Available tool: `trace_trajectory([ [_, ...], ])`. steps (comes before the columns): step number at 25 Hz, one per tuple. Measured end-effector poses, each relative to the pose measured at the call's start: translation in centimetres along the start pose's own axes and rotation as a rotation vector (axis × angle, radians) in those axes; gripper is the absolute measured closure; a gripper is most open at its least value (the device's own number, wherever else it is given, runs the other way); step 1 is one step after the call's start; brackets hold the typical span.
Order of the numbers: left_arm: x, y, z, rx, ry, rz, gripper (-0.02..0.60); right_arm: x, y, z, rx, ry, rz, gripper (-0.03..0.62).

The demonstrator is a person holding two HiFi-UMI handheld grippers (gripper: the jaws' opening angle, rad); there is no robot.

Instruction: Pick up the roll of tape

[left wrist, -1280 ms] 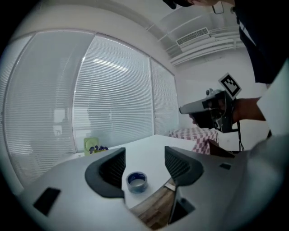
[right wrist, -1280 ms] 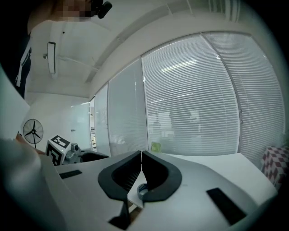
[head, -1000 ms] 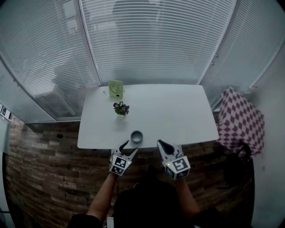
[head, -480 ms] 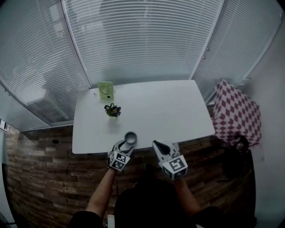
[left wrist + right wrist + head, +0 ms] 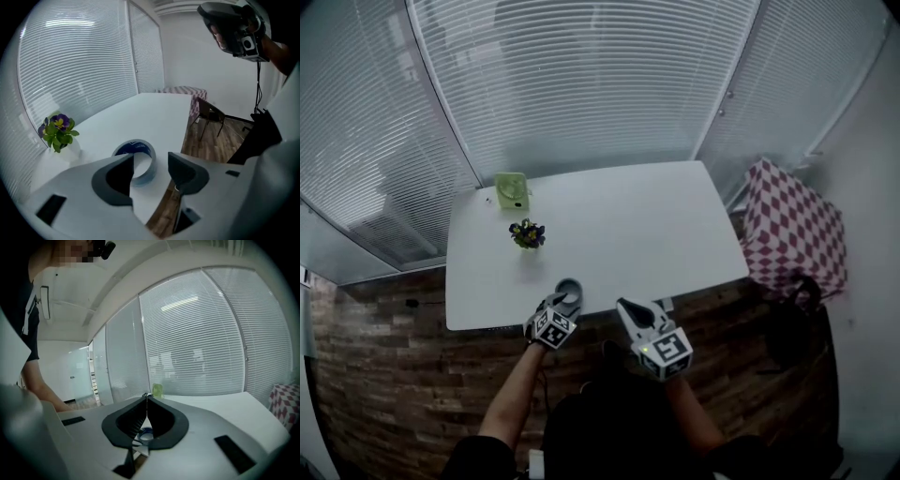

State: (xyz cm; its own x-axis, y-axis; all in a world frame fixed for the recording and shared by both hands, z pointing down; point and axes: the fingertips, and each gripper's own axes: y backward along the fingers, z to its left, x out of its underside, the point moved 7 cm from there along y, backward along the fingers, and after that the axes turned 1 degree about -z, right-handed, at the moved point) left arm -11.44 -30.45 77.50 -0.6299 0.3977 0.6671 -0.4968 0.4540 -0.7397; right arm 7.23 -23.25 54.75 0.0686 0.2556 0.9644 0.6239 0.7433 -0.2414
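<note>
A roll of tape (image 5: 569,287), grey with a blue core, lies flat near the front edge of the white table (image 5: 628,225). My left gripper (image 5: 562,304) is lowered over it and open. In the left gripper view the roll of tape (image 5: 143,161) shows just beyond the left gripper (image 5: 150,159): one jaw is over the roll's hole, the other outside its rim, and neither pad presses on it. These jaws have just been closing. My right gripper (image 5: 626,307) hangs off the table's front edge. Its jaws meet in the right gripper view, so the right gripper (image 5: 146,397) is shut on nothing.
A small pot of purple flowers (image 5: 526,233) and a green gadget (image 5: 512,190) stand at the table's far left. A red-and-white chequered seat (image 5: 787,230) is to the right. Window blinds close off the back, and the floor lies below the front edge.
My left gripper has come forward and down from before the table edge onto the roll of tape. The right gripper has stayed where it was.
</note>
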Motion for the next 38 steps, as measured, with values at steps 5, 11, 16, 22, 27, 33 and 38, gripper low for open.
trace_trajectory([
  [5, 0.2, -1.2, -0.4, 0.009, -0.029, 0.061, 0.368, 0.5, 0.0, -0.7, 0.019, -0.011, 0.015, 0.585],
  [11, 0.0, -2.2, -0.7, 0.054, -0.082, 0.161, 0.41, 0.4, -0.5, -0.8, 0.022, -0.009, 0.007, 0.585],
  [16, 0.1, -2.9, -0.6, 0.037, -0.131, 0.21, 0.44, 1.0, -0.6, -0.9, 0.018, -0.043, 0.017, 0.585],
  [22, -0.1, -3.7, -1.0, 0.027, -0.251, 0.282, 0.478, 1.4, -0.5, -0.6, -0.01, -0.103, 0.002, 0.585],
  [27, 0.0, -3.5, -0.8, 0.043, -0.251, 0.287, 0.506, 1.4, -0.9, -0.6, 0.002, -0.093, 0.011, 0.585],
  [33, -0.8, -2.7, -0.1, 0.011, -0.119, 0.212, 0.532, 1.3, -0.8, -0.8, -0.001, -0.11, 0.005, 0.585],
  [38, -2.0, -0.2, 1.3, -0.091, -0.013, 0.022, 0.532, 1.4, -0.7, -0.9, 0.004, -0.12, 0.015, 0.585],
])
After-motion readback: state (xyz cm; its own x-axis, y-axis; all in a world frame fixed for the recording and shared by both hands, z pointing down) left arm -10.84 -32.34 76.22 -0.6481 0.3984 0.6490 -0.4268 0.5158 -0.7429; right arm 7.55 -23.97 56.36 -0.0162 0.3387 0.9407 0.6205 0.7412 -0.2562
